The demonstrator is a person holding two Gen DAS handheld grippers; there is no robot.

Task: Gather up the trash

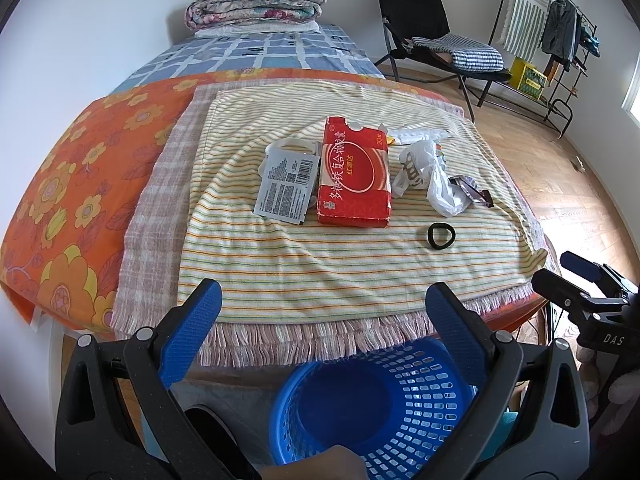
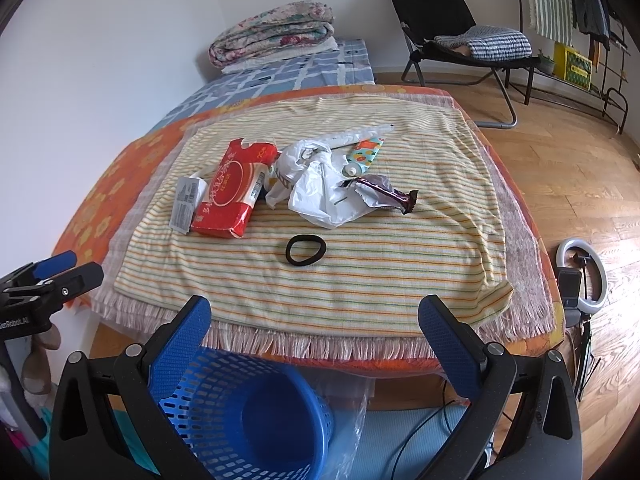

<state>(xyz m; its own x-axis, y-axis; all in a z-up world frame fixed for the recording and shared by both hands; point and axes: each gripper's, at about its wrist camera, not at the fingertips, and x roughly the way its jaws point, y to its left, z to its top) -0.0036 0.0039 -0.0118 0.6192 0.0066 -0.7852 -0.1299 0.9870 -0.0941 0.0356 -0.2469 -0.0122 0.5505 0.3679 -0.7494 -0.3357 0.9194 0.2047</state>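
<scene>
Blue plastic basket (image 1: 360, 412) stands on the floor at the foot of the bed, directly below both tools, with nothing visible inside it. Left gripper (image 1: 320, 320) hangs above the basket, jaws spread wide, holding nothing. Right gripper (image 2: 314, 334) hangs alongside in the same condition, jaws apart and empty.

Striped towel (image 2: 360, 280) covers the near end of the bed over a fringed blanket (image 1: 156, 200). Black hair tie (image 2: 306, 251) lies nearest the edge, apart from the other items. Beyond it, a crumpled white plastic bag (image 2: 316, 184) touches a dark candy wrapper (image 2: 384, 194). Red box (image 1: 354, 176) lies left of the bag, with a grey printed packet (image 1: 284, 184) against its left side. Small tube (image 2: 362, 156) lies behind the bag.

Folded quilt (image 1: 256, 2) sits at the far end; a black chair (image 2: 460, 36) stands by the wall.
</scene>
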